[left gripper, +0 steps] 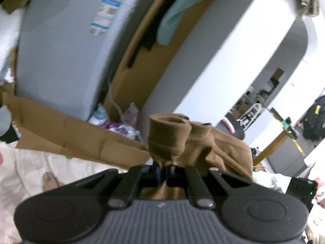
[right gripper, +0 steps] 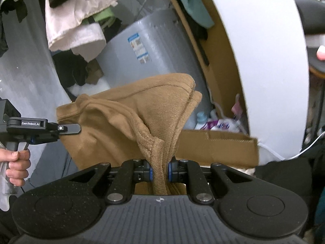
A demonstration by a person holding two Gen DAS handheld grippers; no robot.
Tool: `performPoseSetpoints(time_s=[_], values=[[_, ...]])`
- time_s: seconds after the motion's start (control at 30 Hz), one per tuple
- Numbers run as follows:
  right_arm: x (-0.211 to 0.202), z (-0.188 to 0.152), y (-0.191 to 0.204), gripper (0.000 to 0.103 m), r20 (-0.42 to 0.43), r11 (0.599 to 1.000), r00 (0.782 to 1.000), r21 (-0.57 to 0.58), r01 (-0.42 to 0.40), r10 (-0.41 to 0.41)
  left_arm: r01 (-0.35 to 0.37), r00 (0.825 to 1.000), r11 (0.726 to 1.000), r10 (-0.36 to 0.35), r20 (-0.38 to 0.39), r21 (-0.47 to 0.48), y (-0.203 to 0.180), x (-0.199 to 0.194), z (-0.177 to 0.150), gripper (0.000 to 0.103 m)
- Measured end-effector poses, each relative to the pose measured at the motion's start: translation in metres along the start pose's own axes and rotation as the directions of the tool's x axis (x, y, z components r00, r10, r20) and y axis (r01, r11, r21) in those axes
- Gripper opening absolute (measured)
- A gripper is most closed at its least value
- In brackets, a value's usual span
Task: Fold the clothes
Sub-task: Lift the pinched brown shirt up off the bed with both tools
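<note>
A brown garment (right gripper: 126,111) is held up in the air between both grippers. In the right wrist view my right gripper (right gripper: 160,171) is shut on a bunched, stitched edge of it, and the cloth spreads up and to the left. My left gripper (right gripper: 67,129) shows there at the left edge, held by a hand (right gripper: 17,162), pinching the garment's far side. In the left wrist view my left gripper (left gripper: 161,174) is shut on the brown garment (left gripper: 182,140), whose rolled hem rises just beyond the fingertips.
Flattened cardboard (left gripper: 81,134) lies on the floor before a grey wrapped appliance (left gripper: 67,50). A tall cardboard sheet (left gripper: 146,65) with teal cloth (left gripper: 178,12) draped on it leans beside a white wall. Bottles and packets (right gripper: 219,124) sit at its foot. Clothes (right gripper: 77,20) hang above.
</note>
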State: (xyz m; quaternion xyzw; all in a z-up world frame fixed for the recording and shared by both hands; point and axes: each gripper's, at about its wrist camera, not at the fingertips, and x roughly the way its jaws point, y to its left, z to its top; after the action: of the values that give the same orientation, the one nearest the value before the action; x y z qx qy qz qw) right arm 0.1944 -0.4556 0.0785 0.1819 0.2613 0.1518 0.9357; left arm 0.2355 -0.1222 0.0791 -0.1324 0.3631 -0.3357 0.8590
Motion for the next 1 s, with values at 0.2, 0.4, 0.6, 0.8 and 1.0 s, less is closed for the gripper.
performPoseSetpoints(time_s=[0.2,0.4,0.6,0.8,1.0], values=[[-0.042,0.019,-0.020,0.013,0.030,0.999,0.998,-0.016,0.049,-0.049,0.080,0.997,0.996,-0.080,0.004,0.031,-0.036,0.015,0.002,0.004],[-0.071,0.017,-0.049,0.013,0.034,0.993,0.993,-0.023,0.115,-0.114,0.177,0.984,0.983,-0.175,-0.030,0.052,-0.052,0.049,-0.009,0.004],[-0.087,0.005,-0.082,0.013,0.029,0.979,0.979,-0.033,0.203,-0.202,0.266,0.962,0.962,-0.260,-0.085,0.061,-0.067,0.094,-0.031,0.004],[-0.095,-0.017,-0.120,0.013,0.024,0.956,0.956,-0.029,0.292,-0.291,0.341,0.931,0.938,-0.328,-0.160,0.065,-0.074,0.145,-0.062,0.004],[-0.095,-0.043,-0.166,0.013,0.018,0.931,0.931,-0.003,0.366,-0.366,0.411,0.897,0.908,-0.386,-0.217,0.082,-0.077,0.190,-0.093,0.004]])
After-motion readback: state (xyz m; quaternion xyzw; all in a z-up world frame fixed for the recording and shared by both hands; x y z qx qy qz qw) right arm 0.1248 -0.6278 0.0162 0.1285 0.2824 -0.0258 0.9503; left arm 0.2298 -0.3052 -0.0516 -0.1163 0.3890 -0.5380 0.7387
